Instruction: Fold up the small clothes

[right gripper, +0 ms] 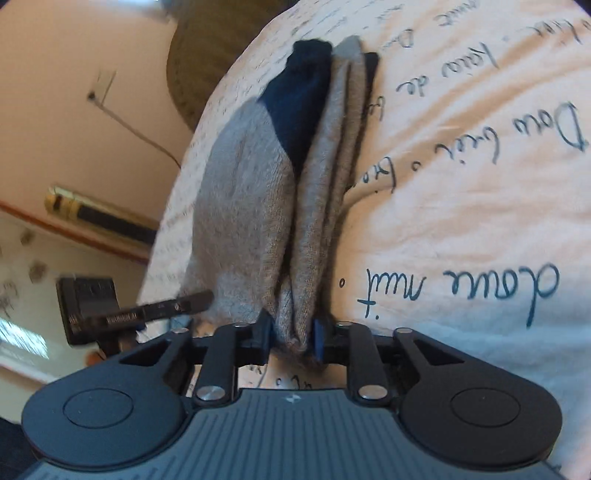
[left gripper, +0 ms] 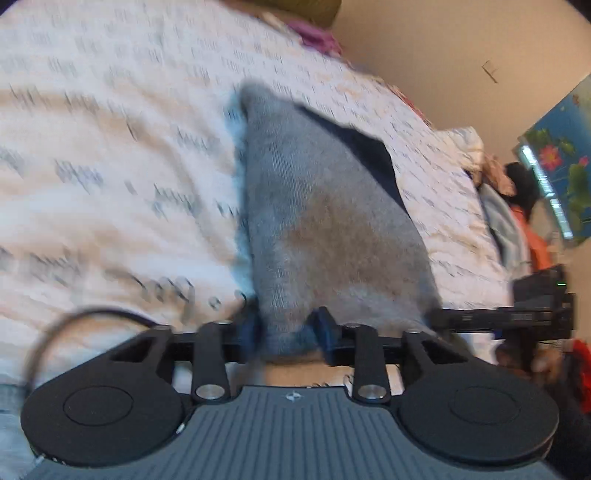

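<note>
A grey sock with a dark navy heel or toe patch (left gripper: 325,206) hangs over the bed. My left gripper (left gripper: 288,332) is shut on one end of it, the cloth bunched between the blue pads. In the right wrist view the same grey sock (right gripper: 258,206) shows folded in layers with its navy patch (right gripper: 299,96) at the far end. My right gripper (right gripper: 293,339) is shut on its near end. The other gripper shows at the side of each view, at the right in the left wrist view (left gripper: 517,314) and at the left in the right wrist view (right gripper: 110,314).
The bed has a white cover printed with handwriting (right gripper: 480,184). A pile of coloured clothes (left gripper: 513,206) lies at the bed's far right end. A purple garment (left gripper: 314,33) sits near the top. A beige wall (left gripper: 443,55) and a flowered picture (left gripper: 557,158) stand beyond.
</note>
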Motion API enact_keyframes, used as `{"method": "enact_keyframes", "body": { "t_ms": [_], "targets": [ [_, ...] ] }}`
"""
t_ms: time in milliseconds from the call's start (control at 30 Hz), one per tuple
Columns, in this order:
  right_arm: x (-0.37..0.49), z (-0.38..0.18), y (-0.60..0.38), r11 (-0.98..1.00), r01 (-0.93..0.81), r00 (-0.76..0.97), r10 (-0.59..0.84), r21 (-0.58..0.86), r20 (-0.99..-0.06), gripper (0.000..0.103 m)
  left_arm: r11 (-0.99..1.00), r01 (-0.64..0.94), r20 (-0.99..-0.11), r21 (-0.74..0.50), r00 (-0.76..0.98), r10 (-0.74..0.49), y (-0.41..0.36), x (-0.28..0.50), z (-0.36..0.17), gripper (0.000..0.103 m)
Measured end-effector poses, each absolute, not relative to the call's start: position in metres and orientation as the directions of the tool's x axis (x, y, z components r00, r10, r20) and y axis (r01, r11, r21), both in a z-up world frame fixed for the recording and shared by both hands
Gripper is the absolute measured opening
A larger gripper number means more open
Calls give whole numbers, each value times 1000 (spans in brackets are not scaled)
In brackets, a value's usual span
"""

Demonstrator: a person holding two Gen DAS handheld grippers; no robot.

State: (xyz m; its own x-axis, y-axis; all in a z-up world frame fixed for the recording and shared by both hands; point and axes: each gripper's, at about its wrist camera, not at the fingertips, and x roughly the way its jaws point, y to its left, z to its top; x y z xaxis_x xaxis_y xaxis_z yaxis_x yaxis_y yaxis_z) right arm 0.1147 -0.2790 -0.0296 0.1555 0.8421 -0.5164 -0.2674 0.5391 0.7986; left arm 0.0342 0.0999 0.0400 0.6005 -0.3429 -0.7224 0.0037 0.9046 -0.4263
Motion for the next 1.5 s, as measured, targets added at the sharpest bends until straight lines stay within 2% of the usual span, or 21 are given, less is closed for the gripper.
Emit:
{"method": "enact_keyframes", "body": {
  "t_ms": [33, 100, 133, 167, 200, 267, 333, 367, 467, 533, 633, 800, 967, 1000, 1133, 1167, 1333, 1400, 1500],
  "targets": [
    [113, -18, -285, 553, -289, 199, 833, 782, -516, 34, 940, 21, -711, -341, 648, -272, 95, 28, 54, 61],
    [113, 8, -290, 599, -344, 290, 800, 723, -524, 50, 992, 64, -650, -106, 751, -118, 71, 17, 84, 72],
    [116, 23, -289, 635, -374, 349, 772, 676, -531, 53, 997, 81, -606, -9, 792, -70, 54, 15, 93, 76],
    [122, 35, -282, 662, -397, 400, 748, 635, -530, 58, 994, 104, -576, 41, 815, -62, 40, 16, 97, 76],
    [128, 44, -273, 678, -413, 436, 733, 608, -522, 59, 989, 136, -563, 55, 822, -82, 25, 20, 96, 77],
    [145, 55, -248, 701, -431, 485, 711, 568, -509, 59, 982, 188, -590, 32, 797, -133, 1, 36, 81, 78],
    [163, 56, -218, 716, -447, 506, 697, 537, -508, 59, 981, 187, -648, 47, 753, -113, -18, 52, 57, 74],
    [174, 52, -205, 719, -457, 502, 695, 524, -515, 65, 979, 191, -668, 69, 738, -98, -25, 57, 47, 72],
    [201, 35, -167, 789, -454, 503, 610, 414, -612, 67, 975, 199, -698, 94, 712, -78, -32, 61, 24, 73],
    [215, 12, -155, 819, -459, 486, 556, 344, -675, 66, 978, 195, -694, 80, 714, -86, -29, 59, 21, 73],
    [216, 0, -164, 798, -491, 499, 586, 349, -638, 67, 980, 192, -707, 55, 701, -97, -25, 59, 21, 73],
    [218, 14, -164, 807, -482, 470, 567, 341, -676, 67, 977, 204, -709, 65, 698, -99, -24, 59, 19, 74],
    [216, 50, -152, 805, -506, 549, 577, 309, -604, 68, 977, 204, -709, 68, 699, -97, -23, 60, 18, 74],
    [219, 51, -147, 810, -507, 553, 569, 295, -609, 71, 976, 205, -710, 69, 697, -96, -23, 63, 18, 74],
    [238, 11, -133, 848, -493, 507, 463, 196, -727, 72, 975, 213, -702, 64, 704, -108, -26, 60, 18, 75],
    [233, 1, -139, 837, -517, 544, 482, 178, -687, 74, 974, 215, -698, 65, 708, -110, -25, 59, 18, 75],
    [224, 6, -145, 842, -513, 551, 473, 167, -687, 74, 977, 209, -671, 30, 729, -135, -13, 49, 36, 73],
    [223, 17, -155, 849, -479, 551, 489, 223, -676, 74, 978, 206, -624, 35, 769, -140, -7, 42, 52, 75],
    [224, 40, -176, 818, -427, 573, 575, 385, -584, 75, 970, 242, -583, 27, 792, -181, -6, 42, 68, 81]
  ]
}}
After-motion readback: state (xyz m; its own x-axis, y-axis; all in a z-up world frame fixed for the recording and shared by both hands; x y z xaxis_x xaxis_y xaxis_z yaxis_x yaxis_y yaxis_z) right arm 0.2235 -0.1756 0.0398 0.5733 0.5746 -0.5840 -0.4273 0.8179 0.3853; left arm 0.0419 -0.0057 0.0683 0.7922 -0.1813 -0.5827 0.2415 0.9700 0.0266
